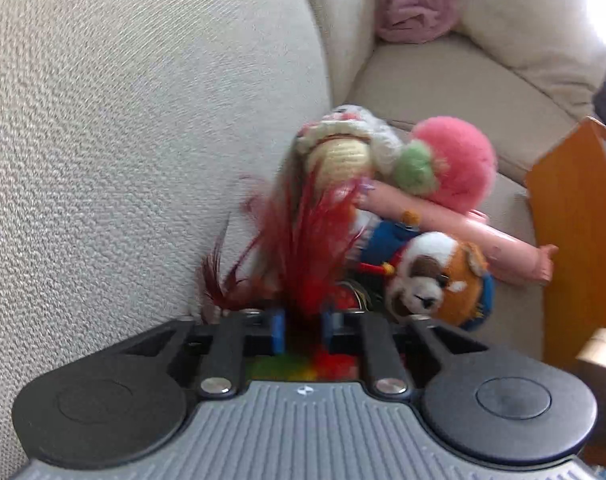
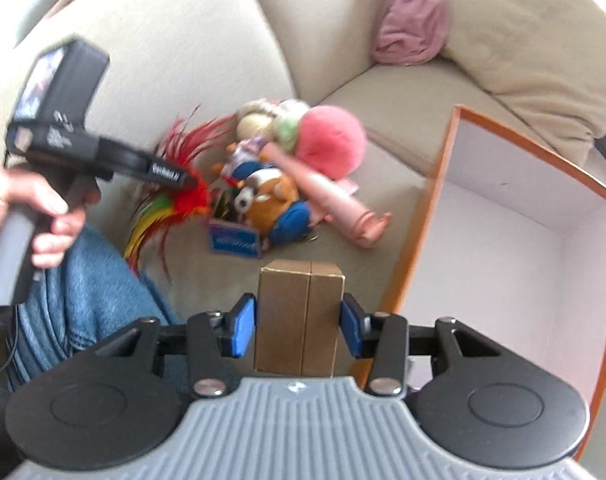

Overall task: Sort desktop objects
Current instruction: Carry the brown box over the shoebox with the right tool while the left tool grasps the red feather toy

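The left gripper (image 1: 301, 330) has its blue pads nearly pressed together on a bunch of red feathers (image 1: 303, 240), part of a feather toy (image 2: 171, 208) whose green and yellow plumes hang below the grip in the right wrist view. The right gripper (image 2: 299, 330) pinches a small brown cardboard box (image 2: 299, 316), its pads against the two side faces, the box upright between them. Beyond both lies the pile still to be sorted, on the seat of a beige sofa (image 1: 123, 120) rather than on any desk: a plush dog (image 1: 435, 276) in a blue outfit, a pink doll leg (image 1: 463, 232) lying across it, a pink pompom (image 1: 459, 160), a knitted toy (image 1: 351, 148) and a blue flat box (image 2: 234, 240) at the near edge. To the right stands an open orange-edged box (image 2: 503, 216) with a bare white inside, which looks like the place where things go. My reading is that both hands are mid-carry, each with one item picked from the pile; the next move calls for swinging the cardboard box over the orange rim and releasing it inside, then the same for the feathers, which are light and may cling to the pads or snag other toys. The right wrist view alone shows the person's hand (image 2: 31, 216) on the left gripper's handle, a denim-clad leg (image 2: 87, 288), the container's inside and the cardboard box; the left wrist view shows only an orange edge of that container, but gives the closer look at the toys. A pink cloth (image 1: 419, 4) sits in the sofa corner, well apart.
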`<state>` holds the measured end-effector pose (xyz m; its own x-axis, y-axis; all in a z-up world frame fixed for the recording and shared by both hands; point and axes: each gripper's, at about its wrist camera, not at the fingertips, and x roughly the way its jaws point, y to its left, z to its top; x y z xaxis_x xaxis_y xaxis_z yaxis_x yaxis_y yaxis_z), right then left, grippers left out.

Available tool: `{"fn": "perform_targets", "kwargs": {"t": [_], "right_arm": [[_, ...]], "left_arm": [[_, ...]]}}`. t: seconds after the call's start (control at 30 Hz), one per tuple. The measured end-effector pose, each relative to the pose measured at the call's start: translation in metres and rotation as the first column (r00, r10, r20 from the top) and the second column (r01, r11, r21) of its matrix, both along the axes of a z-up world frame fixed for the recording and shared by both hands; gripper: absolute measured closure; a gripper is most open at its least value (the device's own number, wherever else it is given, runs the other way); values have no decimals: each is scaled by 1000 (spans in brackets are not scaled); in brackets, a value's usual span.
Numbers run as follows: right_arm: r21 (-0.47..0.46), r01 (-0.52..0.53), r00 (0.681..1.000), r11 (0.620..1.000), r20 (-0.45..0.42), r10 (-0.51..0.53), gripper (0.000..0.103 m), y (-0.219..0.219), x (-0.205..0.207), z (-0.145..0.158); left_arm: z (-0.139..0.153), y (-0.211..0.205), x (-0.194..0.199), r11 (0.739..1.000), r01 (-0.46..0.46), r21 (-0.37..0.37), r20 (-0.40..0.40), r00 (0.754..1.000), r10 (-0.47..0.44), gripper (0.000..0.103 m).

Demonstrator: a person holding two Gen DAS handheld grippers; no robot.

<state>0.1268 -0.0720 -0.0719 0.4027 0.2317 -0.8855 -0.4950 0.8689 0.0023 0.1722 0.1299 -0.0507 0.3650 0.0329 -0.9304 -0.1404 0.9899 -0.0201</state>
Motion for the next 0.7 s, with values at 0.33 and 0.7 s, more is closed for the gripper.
{"fn": "perform_targets", "kwargs": {"t": [0.33, 0.7], "right_arm": [[188, 110, 991, 976, 58, -123, 56, -55, 3, 34], [134, 249, 955, 959, 128, -266, 56, -125, -10, 56]], "left_arm": [[33, 21, -22, 988, -68, -139, 111, 990, 84, 102], [103, -42, -42, 969, 126, -214, 255, 965, -69, 102]]}}
